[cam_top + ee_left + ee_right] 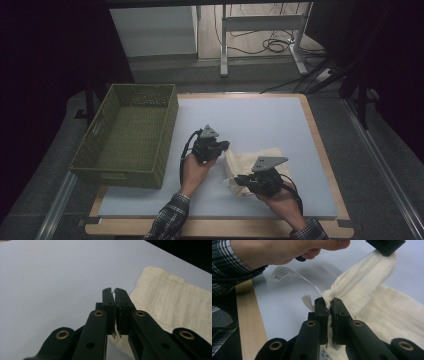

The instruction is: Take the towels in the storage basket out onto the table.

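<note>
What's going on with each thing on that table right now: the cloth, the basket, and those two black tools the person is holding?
Cream cloth: partly folded, one edge lifted off the table, pinched at two spots.
Label: hangs loose from the cloth's held edge.
Left tool: shut on the cloth.
Right tool: shut on the cloth.
Green basket: upright, empty, beside the cloth and apart from it.

One cloth, one basket, two grippers

One cream woven cloth (250, 165) with one white paper label (284, 273); one olive-green wicker basket (167, 132); two black two-jaw grippers, left (226, 146) and right (238, 178); one pale blue table mat (265, 120).
</note>
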Action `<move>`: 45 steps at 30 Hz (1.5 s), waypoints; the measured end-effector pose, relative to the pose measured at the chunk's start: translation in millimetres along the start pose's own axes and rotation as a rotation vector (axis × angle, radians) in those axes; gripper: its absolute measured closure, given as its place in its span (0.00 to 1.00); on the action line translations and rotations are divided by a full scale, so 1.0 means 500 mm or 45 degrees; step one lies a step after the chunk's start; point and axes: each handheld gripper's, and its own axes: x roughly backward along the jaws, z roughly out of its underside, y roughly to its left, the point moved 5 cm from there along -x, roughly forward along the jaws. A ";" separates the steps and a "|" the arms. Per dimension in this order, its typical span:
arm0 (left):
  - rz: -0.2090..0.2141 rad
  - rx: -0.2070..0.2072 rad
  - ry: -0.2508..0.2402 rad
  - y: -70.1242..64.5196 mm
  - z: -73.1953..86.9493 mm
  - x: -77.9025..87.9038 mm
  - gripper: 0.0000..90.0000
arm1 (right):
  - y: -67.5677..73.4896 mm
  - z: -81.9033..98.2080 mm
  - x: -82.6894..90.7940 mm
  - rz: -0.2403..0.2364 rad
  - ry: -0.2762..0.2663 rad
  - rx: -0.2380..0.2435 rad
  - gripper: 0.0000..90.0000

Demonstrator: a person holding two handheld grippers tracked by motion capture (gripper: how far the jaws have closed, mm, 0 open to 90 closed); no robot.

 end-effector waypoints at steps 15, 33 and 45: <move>0.066 -0.111 0.014 -0.078 -0.065 -0.099 0.97 | -0.055 0.064 0.087 0.120 -0.030 -0.094 0.93; 0.064 -0.153 0.069 -0.112 -0.085 -0.190 0.96 | -0.115 0.122 0.123 0.236 -0.003 -0.167 0.92; 0.016 -0.114 -0.004 -0.110 -0.105 -0.175 0.53 | -0.138 0.134 0.156 0.319 -0.014 -0.194 0.75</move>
